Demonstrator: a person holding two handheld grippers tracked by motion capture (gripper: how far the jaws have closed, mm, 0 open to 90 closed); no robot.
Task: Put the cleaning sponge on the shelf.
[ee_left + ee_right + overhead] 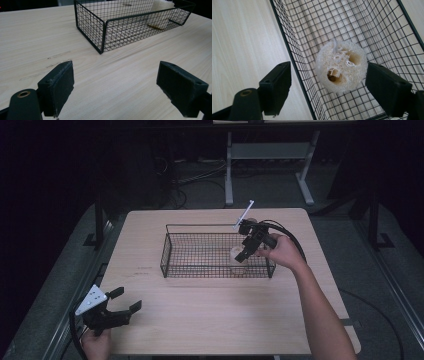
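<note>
Your left hand-held gripper hovers spread and empty over the bench, well clear of the basket. Inside the basket's right end stands the loofah. Your right hand-held gripper is spread above it, one jaw just beside the sponge, the other seemingly outside the wire wall. Close now and you'd likely pinch the wall too, dragging the basket or losing the loofah.
</note>
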